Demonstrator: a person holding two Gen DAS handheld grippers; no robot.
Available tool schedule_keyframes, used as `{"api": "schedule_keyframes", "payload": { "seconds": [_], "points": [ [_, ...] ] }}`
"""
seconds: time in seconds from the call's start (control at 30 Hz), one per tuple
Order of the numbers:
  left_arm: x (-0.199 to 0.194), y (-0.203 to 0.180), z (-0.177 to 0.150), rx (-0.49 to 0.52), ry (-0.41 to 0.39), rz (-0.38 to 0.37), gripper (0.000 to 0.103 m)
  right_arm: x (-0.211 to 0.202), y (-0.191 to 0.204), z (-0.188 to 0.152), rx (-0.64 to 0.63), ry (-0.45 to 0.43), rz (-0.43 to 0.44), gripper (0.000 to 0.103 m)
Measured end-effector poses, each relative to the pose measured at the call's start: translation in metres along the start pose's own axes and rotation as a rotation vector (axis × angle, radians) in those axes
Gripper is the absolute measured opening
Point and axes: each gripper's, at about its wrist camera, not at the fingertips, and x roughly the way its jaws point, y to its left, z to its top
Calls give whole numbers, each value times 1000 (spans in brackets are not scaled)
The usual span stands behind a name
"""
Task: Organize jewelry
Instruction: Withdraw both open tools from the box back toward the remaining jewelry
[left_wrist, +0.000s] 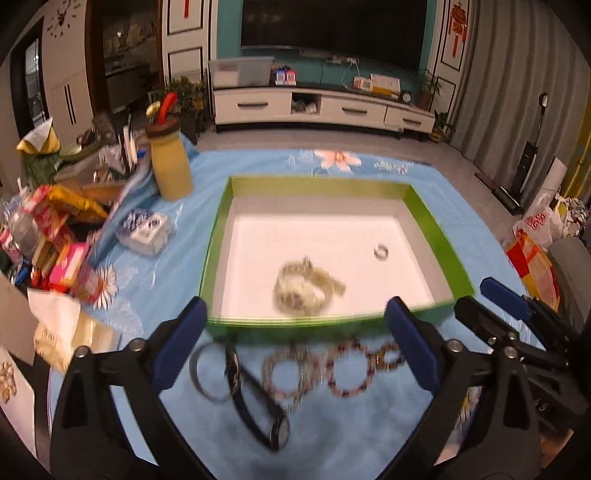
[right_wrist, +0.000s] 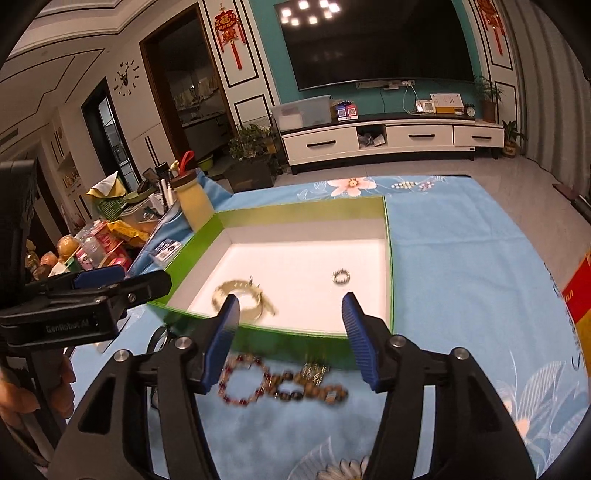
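Note:
A green box (left_wrist: 432, 218) with a white floor stands on the blue cloth. It holds a pale gold watch (left_wrist: 306, 288) and a small silver ring (left_wrist: 381, 253); both also show in the right wrist view, the watch (right_wrist: 242, 299) and the ring (right_wrist: 341, 276). In front of the box lie a black watch (left_wrist: 255, 398), a dark bangle (left_wrist: 207, 373), and beaded bracelets (left_wrist: 349, 369), (right_wrist: 243, 380). My left gripper (left_wrist: 295, 343) is open and empty above these. My right gripper (right_wrist: 291, 339) is open and empty above the bracelets.
A yellow bottle (left_wrist: 170, 162) stands left of the box (right_wrist: 388, 258). Packets and boxes (left_wrist: 55, 236) crowd the table's left side. A small clear case (left_wrist: 146, 227) lies near the box. The right gripper's body (left_wrist: 517, 325) is close on the left gripper's right.

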Motion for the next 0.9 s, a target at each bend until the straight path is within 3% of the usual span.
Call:
{"api": "schedule_keyframes", "payload": {
  "seconds": [0.27, 0.57, 0.9],
  "points": [
    [-23, 31, -37, -87, 46, 4, 101, -26, 1, -33, 14, 55, 11, 76],
    [-40, 76, -66, -193, 60, 34, 101, -41, -6, -46, 69, 83, 18, 77],
    [-26, 72, -122, -151, 170, 0, 101, -40, -9, -77, 91, 156, 60, 77]
  ]
}}
